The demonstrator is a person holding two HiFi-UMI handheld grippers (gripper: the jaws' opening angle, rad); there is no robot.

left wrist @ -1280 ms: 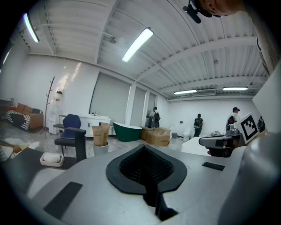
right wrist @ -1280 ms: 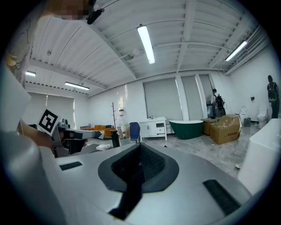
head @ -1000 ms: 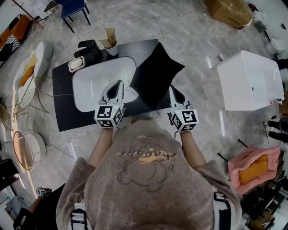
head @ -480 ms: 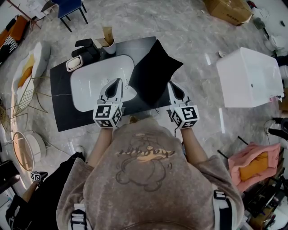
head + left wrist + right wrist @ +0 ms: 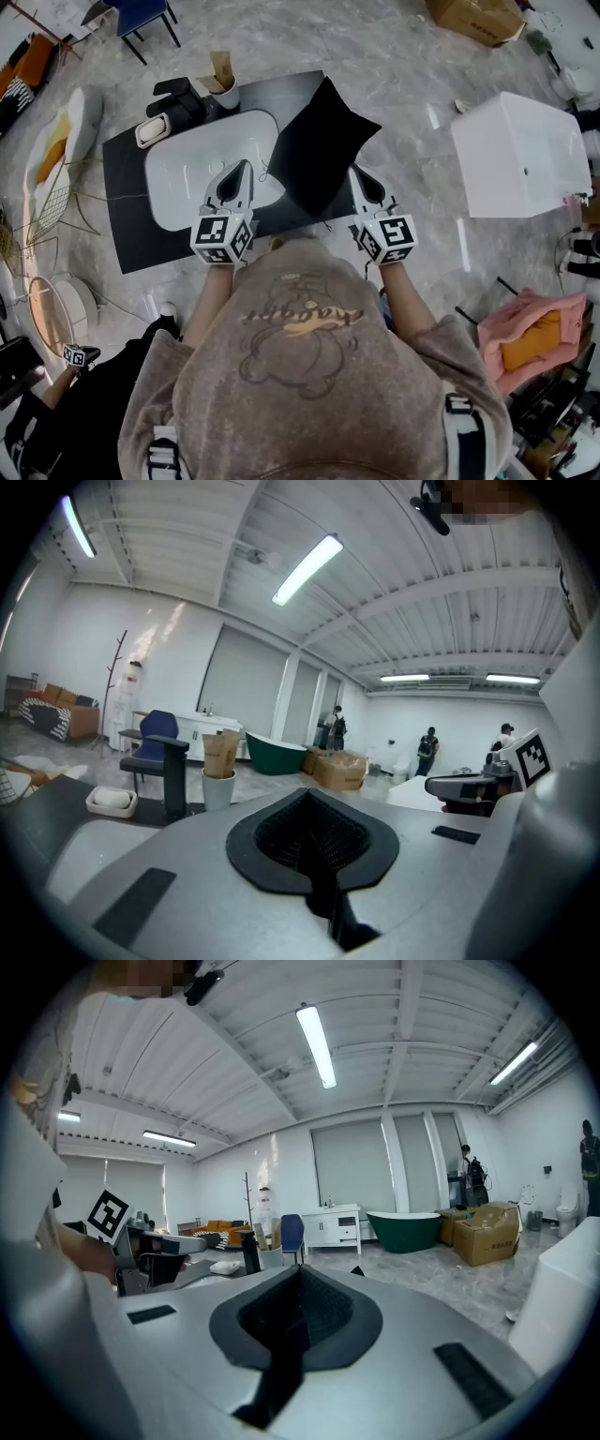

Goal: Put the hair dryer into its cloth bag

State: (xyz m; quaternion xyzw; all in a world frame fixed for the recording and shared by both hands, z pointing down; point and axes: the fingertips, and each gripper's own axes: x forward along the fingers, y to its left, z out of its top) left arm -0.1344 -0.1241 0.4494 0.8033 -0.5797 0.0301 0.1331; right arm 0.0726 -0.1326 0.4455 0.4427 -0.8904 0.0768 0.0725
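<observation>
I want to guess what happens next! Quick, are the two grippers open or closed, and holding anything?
Left gripper: closed, holding nothing.
Right gripper: closed, holding nothing.

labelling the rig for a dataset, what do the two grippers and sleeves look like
Both the left gripper and right gripper are light grey shells tapering to a pointed claw lined with black ribbed pads. Each carries a white cube printed with black square markers. The person wears a fuzzy grey-brown top with a bear drawing, sleeves ending near the elbow.
</observation>
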